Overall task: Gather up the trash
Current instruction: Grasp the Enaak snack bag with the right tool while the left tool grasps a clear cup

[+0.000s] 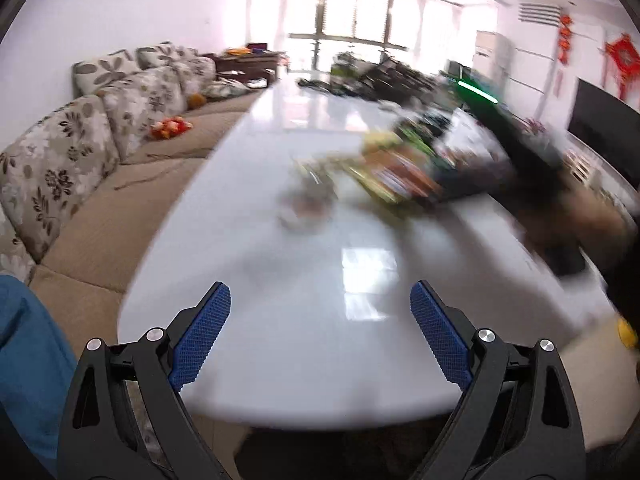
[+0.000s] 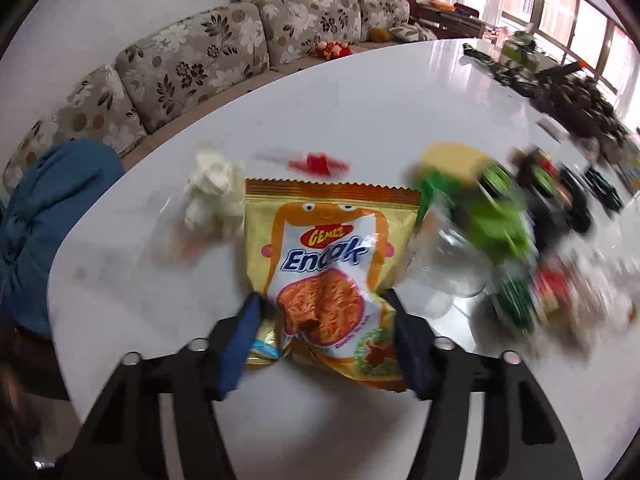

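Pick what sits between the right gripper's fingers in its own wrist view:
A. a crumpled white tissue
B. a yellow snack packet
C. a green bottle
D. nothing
B: the yellow snack packet lies between the right gripper fingers, which press its lower edges; the tissue sits apart.

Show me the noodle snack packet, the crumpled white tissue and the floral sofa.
noodle snack packet [image 2: 326, 256], right wrist view, printed front
crumpled white tissue [image 2: 212, 188], right wrist view, middle of wad
floral sofa [image 1: 60, 160], left wrist view, back cushion
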Demonstrator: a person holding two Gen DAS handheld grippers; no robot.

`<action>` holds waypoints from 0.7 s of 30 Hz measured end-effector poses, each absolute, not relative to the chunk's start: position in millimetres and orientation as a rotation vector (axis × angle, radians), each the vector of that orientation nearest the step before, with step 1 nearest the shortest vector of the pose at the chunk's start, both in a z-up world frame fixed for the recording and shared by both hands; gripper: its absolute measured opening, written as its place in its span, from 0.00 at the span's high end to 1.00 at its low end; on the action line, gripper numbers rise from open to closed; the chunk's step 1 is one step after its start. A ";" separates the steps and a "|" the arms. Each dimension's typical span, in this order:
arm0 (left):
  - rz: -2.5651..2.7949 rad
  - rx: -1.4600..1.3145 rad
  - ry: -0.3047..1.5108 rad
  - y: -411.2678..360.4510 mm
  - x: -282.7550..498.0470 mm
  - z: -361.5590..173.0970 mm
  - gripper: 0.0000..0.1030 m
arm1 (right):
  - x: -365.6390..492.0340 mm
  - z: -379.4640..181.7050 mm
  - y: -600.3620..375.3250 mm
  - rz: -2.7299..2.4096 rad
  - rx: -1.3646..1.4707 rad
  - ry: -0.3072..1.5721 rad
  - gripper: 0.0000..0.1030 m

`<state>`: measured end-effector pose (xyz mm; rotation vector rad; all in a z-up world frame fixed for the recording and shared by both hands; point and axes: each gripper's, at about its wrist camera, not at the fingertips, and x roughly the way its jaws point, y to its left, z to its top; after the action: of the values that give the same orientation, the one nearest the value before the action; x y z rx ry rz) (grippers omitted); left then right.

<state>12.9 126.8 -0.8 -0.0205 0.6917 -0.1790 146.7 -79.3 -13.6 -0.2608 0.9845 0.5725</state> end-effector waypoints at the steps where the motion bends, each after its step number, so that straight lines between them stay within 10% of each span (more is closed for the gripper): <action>1: -0.167 -0.026 0.700 126.6 31.3 -0.3 0.14 | 132.2 -12.3 -97.6 0.576 -0.233 0.976 0.48; 7: -0.104 0.003 0.850 112.6 121.4 -24.4 0.17 | 62.5 -11.7 -209.2 0.561 0.096 1.000 0.50; 10: -0.082 0.033 0.892 106.6 136.5 -28.9 0.57 | 29.5 -5.8 -255.2 0.548 0.266 0.980 0.50; 21: -0.299 0.109 0.661 35.9 -62.4 27.7 0.58 | -66.6 27.2 -270.4 0.632 0.305 0.830 0.50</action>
<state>-62.4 35.9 27.7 0.1092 0.6607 -0.2993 -66.6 -270.4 27.2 0.3052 0.8300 0.6325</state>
